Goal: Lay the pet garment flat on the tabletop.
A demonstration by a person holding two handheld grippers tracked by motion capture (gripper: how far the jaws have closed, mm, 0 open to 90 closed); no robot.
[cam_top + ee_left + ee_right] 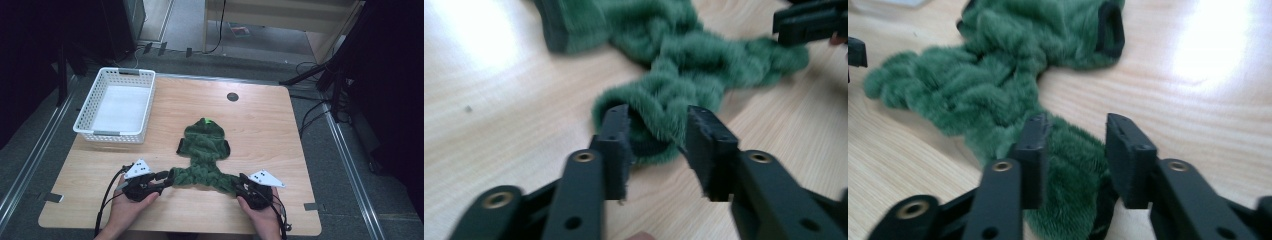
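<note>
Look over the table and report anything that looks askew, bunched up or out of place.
The fuzzy green hooded garment lies rumpled on the wooden table: its lower part is bunched into ridges stretching sideways between the left tool and right tool. The white plastic basket sits square.

Black tongs (165,176) — brass-ringed screw holes, grey three-cornered top plates, trailing black cables.

Light wooden table (260,107), white slotted basket (116,105) far left, green fuzzy garment (204,156) near centre
</note>
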